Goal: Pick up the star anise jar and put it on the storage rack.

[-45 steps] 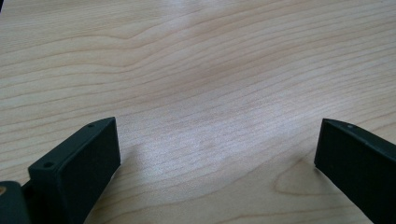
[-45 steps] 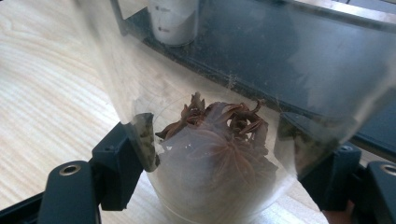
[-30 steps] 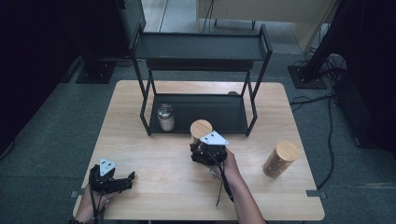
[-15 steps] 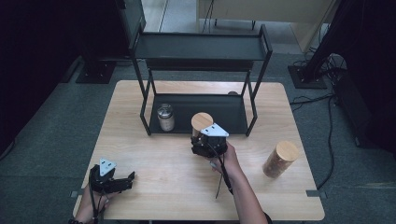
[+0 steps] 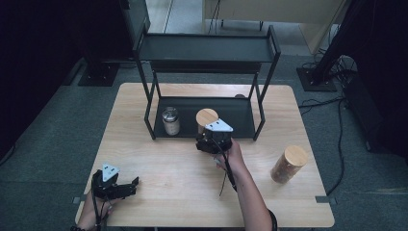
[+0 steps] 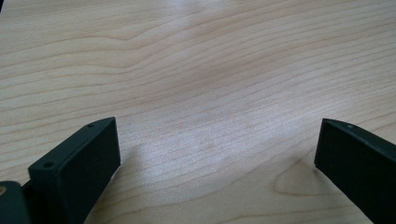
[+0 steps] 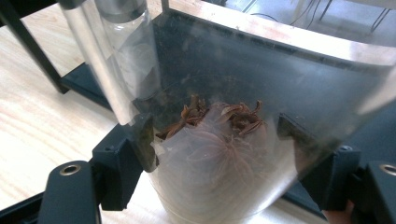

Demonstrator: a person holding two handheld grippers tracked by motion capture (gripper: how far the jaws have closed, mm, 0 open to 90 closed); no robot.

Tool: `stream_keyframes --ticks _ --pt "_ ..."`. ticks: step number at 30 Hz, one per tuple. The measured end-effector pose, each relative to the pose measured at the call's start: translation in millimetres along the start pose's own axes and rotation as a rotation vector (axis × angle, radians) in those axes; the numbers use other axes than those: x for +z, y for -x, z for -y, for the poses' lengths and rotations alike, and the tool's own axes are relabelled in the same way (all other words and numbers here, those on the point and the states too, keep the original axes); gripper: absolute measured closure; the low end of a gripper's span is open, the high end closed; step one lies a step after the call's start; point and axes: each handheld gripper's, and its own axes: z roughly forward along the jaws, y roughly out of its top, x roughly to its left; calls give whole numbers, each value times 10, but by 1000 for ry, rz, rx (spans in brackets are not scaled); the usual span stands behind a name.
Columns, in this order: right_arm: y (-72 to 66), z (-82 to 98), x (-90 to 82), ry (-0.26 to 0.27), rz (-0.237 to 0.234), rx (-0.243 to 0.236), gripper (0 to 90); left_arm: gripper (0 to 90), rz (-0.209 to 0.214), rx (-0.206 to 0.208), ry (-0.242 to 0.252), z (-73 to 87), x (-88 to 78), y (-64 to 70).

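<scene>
— Jar with wooden lid: held upright at the front edge of the rack's lower shelf, clamped between the jaws of the right gripper; dried brown pieces visible inside.
— And at nine o'clock of it?
— Metal-lidded jar, on that shelf.
— Left gripper?
— Low over the desk at seven o'clock, jaws wide apart, holding nothing.

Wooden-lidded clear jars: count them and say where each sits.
2. One wooden-lidded clear jar is clamped in the right hand-held gripper at the black metal rack's lower shelf; the other stands on the table's right side.
</scene>
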Motion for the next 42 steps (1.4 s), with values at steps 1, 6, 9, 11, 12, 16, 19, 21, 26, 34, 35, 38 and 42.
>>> stream_keyframes --ticks 1,6,9,11,12,16,19,21,26,34,35,38,42 --pt "4 -13 16 -2 1 3 251 5 0 0 0 0 0 0" --pt "31 -80 86 -1 8 7 251 5 1 -3 4 1 0 -1" --pt "42 -118 134 -5 12 7 251 5 2 -5 6 2 -3 -3" --pt "51 -142 173 -10 16 5 251 5 2 -4 5 2 -3 -2" --pt "57 -152 195 -12 20 5 251 5 2 -4 4 1 -2 -1" --pt "83 -183 279 -20 26 14 251 5 4 -2 2 1 -1 -1" --pt "90 -196 337 -29 32 11 251 5 5 -5 5 2 -2 -4" --pt "93 -199 369 -30 35 14 251 5 7 -6 7 3 -4 -8" --pt "84 -211 445 -32 35 -1 251 5 6 -2 5 2 -2 -4" --pt "93 -266 573 -36 41 4 251 5 4 -2 4 1 -2 -2" --pt "93 -274 587 -37 42 3 251 5 3 -1 3 1 -2 -1" --pt "95 -290 633 -39 41 2 251 5 2 -1 3 1 -2 0" --pt "124 -307 692 -42 41 16 251 5 0 0 3 1 -2 1"
